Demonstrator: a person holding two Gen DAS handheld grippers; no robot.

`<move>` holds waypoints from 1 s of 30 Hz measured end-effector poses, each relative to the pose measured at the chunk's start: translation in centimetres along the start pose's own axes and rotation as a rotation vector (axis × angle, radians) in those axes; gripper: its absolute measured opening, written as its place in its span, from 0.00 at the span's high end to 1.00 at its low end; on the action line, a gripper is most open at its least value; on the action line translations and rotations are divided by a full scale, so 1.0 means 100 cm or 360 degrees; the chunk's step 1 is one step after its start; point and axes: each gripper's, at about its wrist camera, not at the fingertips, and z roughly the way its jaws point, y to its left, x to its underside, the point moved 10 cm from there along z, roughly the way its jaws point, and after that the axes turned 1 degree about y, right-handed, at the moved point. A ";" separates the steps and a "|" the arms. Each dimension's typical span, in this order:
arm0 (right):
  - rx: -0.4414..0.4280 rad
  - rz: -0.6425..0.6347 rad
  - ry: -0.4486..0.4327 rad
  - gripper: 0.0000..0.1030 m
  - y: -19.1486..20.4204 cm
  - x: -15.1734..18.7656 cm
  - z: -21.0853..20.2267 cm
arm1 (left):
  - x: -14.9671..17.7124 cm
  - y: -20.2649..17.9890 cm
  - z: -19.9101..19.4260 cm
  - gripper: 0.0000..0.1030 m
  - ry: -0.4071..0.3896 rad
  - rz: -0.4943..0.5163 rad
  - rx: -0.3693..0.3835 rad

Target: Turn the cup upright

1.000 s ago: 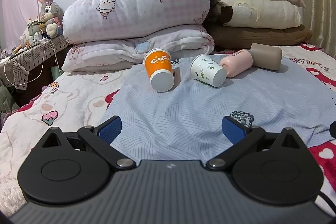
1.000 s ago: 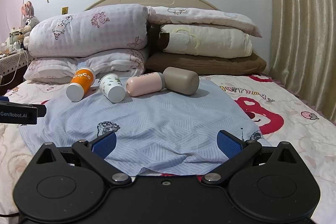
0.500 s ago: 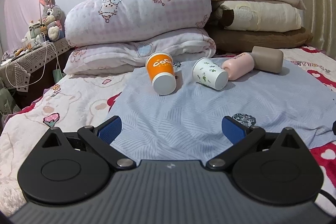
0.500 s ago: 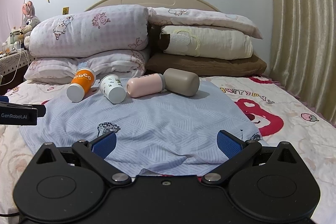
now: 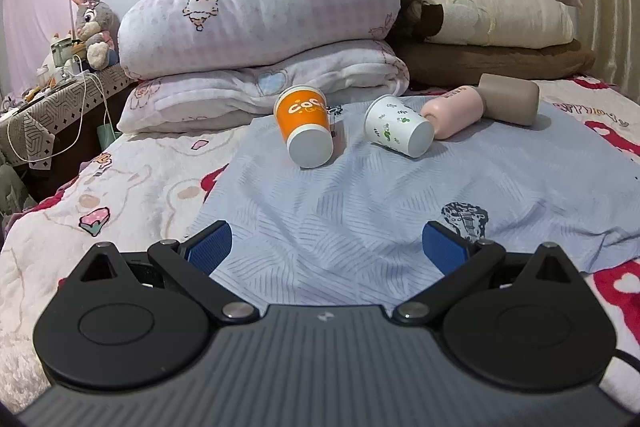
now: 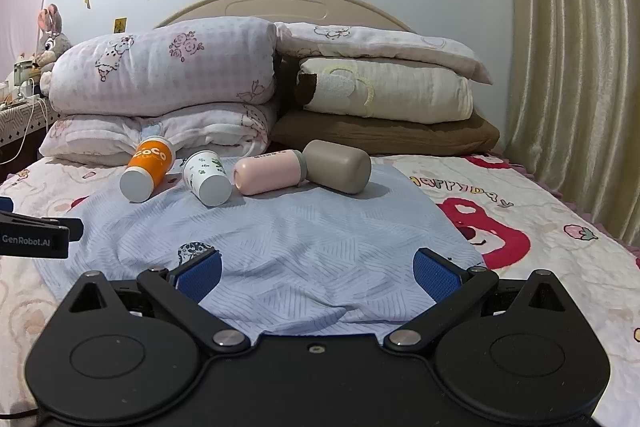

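— What are the tongs doing?

— Both spread wide, gripping nothing. The left gripper [image 5: 325, 245] hangs low over the blue sheet [image 5: 360, 211], nosed toward the cups; the right gripper [image 6: 316, 269] hangs beside it, aimed more at the two bottles.

— And the cups?

— On their sides near the pillows [image 5: 260, 39], well apart from both tongs. The orange cup [image 5: 306, 125] and white cup [image 5: 398, 131] point their bottoms this way, mouths toward the pillows. The pink bottle [image 6: 268, 171] and brown bottle [image 6: 338, 171] lie touching, so I'd guess the orange comes first.
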 end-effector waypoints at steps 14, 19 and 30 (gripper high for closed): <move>-0.0008 -0.0035 0.0003 0.00 0.005 0.000 -0.001 | 0.000 -0.002 -0.002 0.00 -0.0013 0.0024 0.0010; -0.0008 -0.0034 0.0008 0.00 0.005 0.001 -0.001 | -0.001 -0.003 -0.003 0.00 -0.0016 0.0034 0.0016; -0.0103 -0.0080 0.0033 0.00 0.012 -0.026 0.014 | -0.047 -0.009 0.011 0.00 0.0087 0.0185 0.0233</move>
